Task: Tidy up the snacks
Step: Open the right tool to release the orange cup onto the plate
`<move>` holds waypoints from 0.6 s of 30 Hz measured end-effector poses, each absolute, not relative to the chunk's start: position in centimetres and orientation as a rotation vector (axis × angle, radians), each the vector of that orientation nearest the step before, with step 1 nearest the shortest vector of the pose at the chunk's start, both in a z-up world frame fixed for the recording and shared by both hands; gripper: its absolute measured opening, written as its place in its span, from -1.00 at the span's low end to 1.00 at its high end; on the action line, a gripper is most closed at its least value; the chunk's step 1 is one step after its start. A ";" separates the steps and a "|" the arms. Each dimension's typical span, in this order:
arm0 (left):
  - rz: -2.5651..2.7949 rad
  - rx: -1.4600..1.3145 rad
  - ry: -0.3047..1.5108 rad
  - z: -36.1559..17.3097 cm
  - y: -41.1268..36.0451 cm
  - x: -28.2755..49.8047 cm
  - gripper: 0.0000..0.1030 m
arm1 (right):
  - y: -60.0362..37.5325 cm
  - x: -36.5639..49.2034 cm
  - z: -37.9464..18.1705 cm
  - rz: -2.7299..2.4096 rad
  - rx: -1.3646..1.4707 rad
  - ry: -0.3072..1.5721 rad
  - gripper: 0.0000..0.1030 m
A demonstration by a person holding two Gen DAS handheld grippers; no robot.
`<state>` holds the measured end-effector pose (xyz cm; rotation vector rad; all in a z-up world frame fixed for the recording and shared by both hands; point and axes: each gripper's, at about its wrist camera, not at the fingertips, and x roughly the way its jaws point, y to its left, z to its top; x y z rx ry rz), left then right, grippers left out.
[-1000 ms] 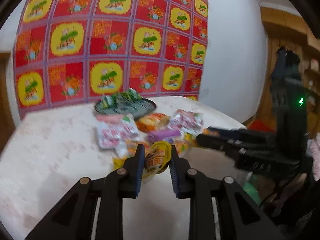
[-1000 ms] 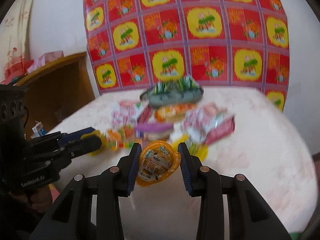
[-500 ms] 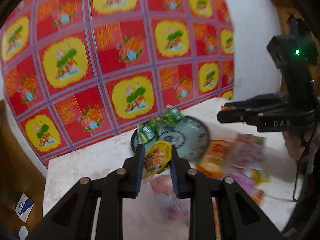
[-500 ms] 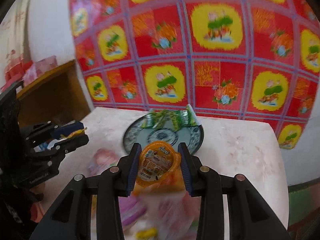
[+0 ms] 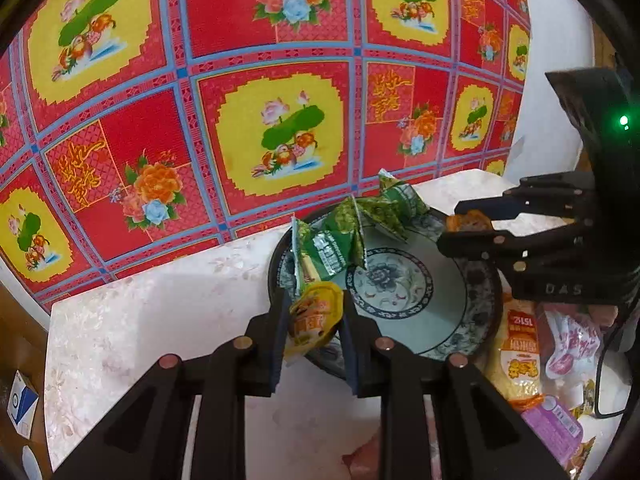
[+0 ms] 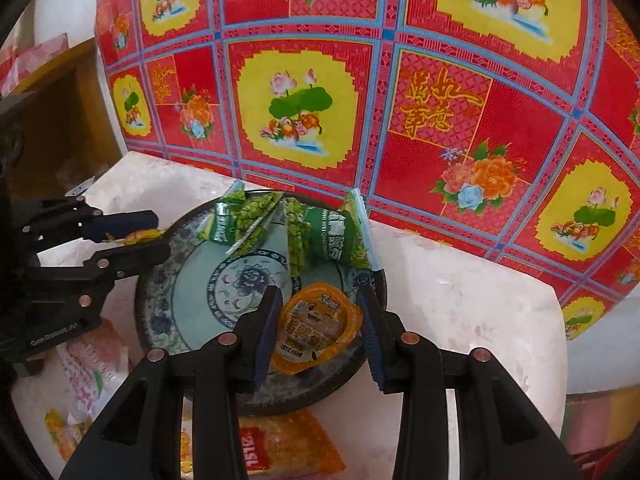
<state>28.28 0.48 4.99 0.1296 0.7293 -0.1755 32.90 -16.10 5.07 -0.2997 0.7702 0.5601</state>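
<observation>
Left gripper (image 5: 314, 322): I have it closed tight on a yellow foil-lidded jelly cup (image 5: 316, 316), squeezed edge-on, over the 8 o'clock rim of the round blue-and-white patterned ceramic plate (image 5: 452, 332).
Right gripper (image 6: 318, 326): I have it partly closed on an orange foil-lidded jelly cup (image 6: 316, 330), lid facing me, over the plate's 5 o'clock rim in my right view.
Plate contents: green foil snack packets (image 6: 316, 236) lean along the far arc from 11 to 2 o'clock; the centre is bare.
Loose snacks: an orange noodle-snack bag (image 6: 276, 444) and pink wrappers (image 5: 572, 344) lie on the pale marbled surface (image 6: 460, 292) at 6 o'clock.
Step in hand: placing both cups, I judge.
Doing it well: I should lower each cup over the bare middle, clear of the packets, and keep my grippers apart.
Risk: the crushed yellow cup may cling to a pad.
</observation>
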 end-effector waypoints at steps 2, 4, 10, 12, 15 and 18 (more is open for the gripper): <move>-0.176 0.112 0.720 5.0 0.7 28.4 -0.51 | -16.0 33.5 4.7 0.547 -0.297 0.795 -0.17; -0.175 0.100 0.701 5.2 0.8 28.2 -0.49 | -16.2 33.9 4.5 0.524 -0.283 0.815 0.14; -0.221 0.073 0.602 6.9 1.0 26.5 -0.09 | -18.7 33.8 6.1 0.557 -0.127 0.772 0.38; -0.228 0.077 0.568 7.4 0.9 25.8 0.00 | -19.3 33.7 6.3 0.560 -0.093 0.761 0.39; -0.213 0.088 0.533 7.9 0.9 25.1 0.09 | -19.7 33.8 6.2 0.529 -0.076 0.759 0.40; -0.195 0.106 0.523 7.9 0.8 24.8 0.09 | -20.2 33.8 6.1 0.501 -0.058 0.760 0.39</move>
